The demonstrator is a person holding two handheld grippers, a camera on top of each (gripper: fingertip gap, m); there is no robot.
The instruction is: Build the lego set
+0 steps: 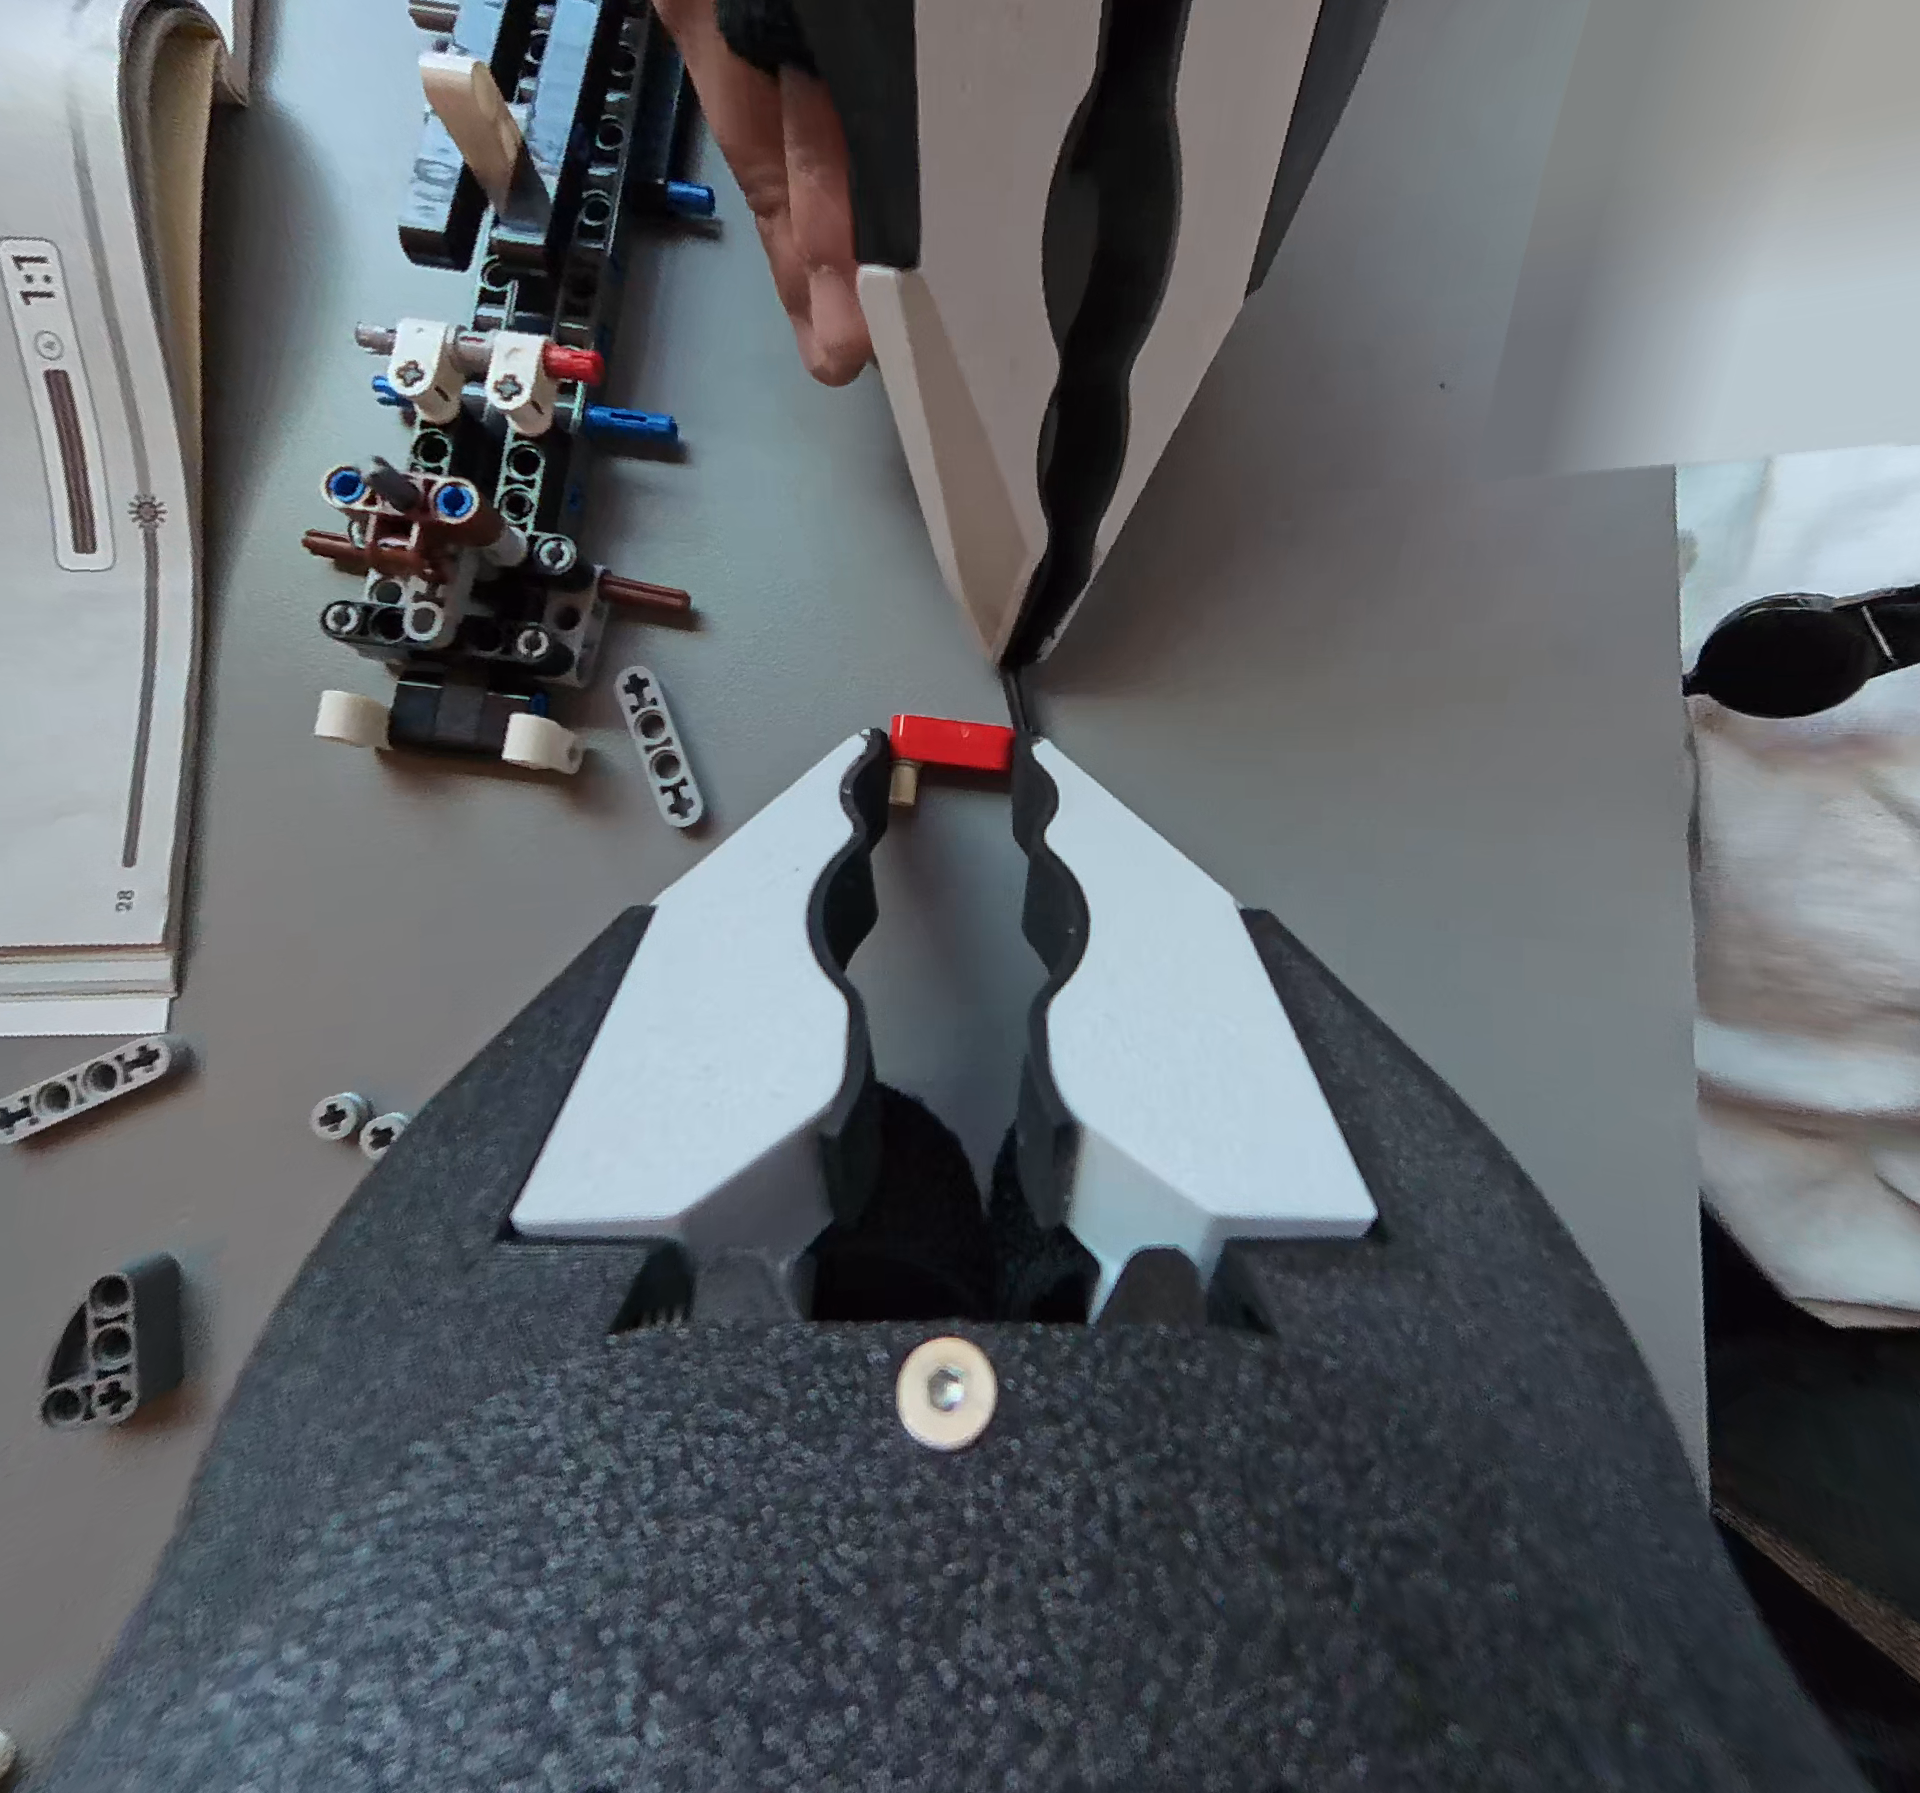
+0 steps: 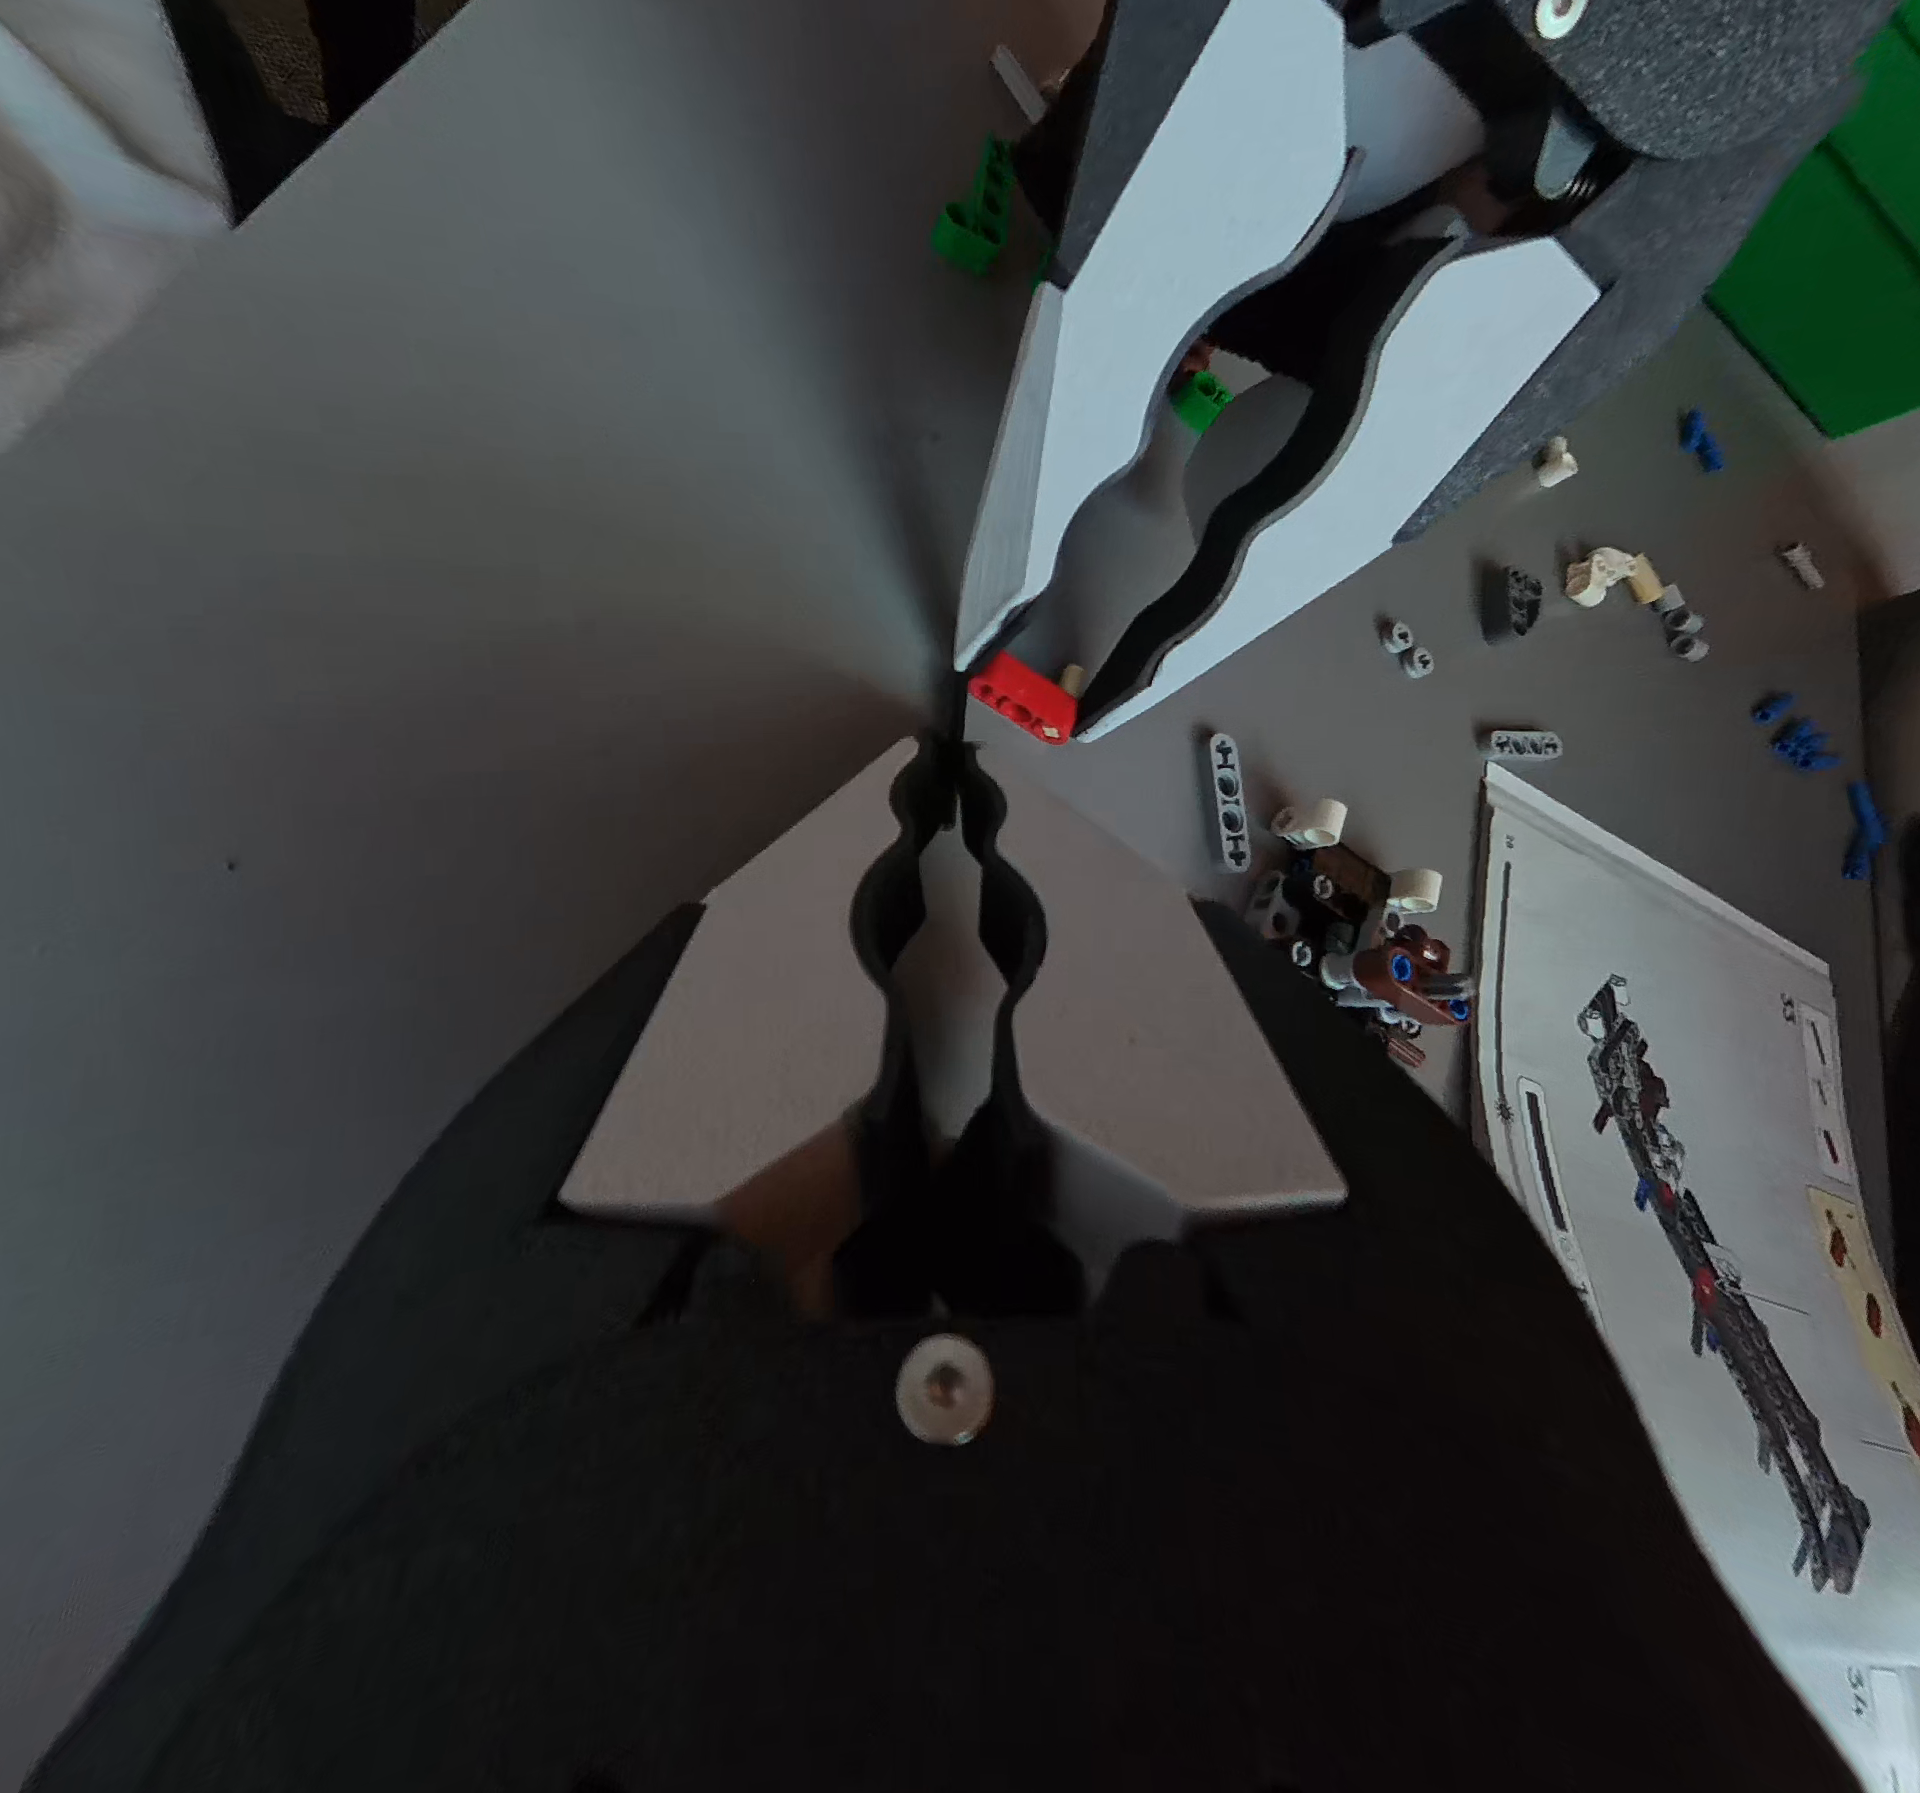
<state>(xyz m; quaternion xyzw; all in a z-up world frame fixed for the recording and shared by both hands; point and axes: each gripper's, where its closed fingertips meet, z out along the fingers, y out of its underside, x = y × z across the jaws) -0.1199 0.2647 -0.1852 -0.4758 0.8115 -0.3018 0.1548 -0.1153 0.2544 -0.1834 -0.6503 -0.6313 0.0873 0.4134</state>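
Observation:
My left gripper (image 1: 951,754) is shut on a short red beam (image 1: 951,744) with holes, gripped end to end at the fingertips above the grey table (image 1: 1351,808). A tan pin (image 1: 902,785) sticks out of the beam near the left pad. My right gripper (image 2: 948,769) is shut on a thin black axle (image 2: 954,704), whose free end reaches the beam's (image 2: 1023,699) end by the left gripper's fingertip. In the left wrist view the right gripper (image 1: 1023,657) comes in from above, the axle (image 1: 1020,704) touching the beam's right end.
A partly built model of black and grey beams (image 1: 499,455) lies at the left by an open instruction booklet (image 1: 94,496). Loose grey beams (image 1: 660,746) and small parts lie around it. A hand (image 1: 769,133) holds the right gripper. A green box (image 2: 1849,268) stands farther off. The table edge and white cloth (image 1: 1808,912) are on the right. The grippers are tip to tip, or close to it.

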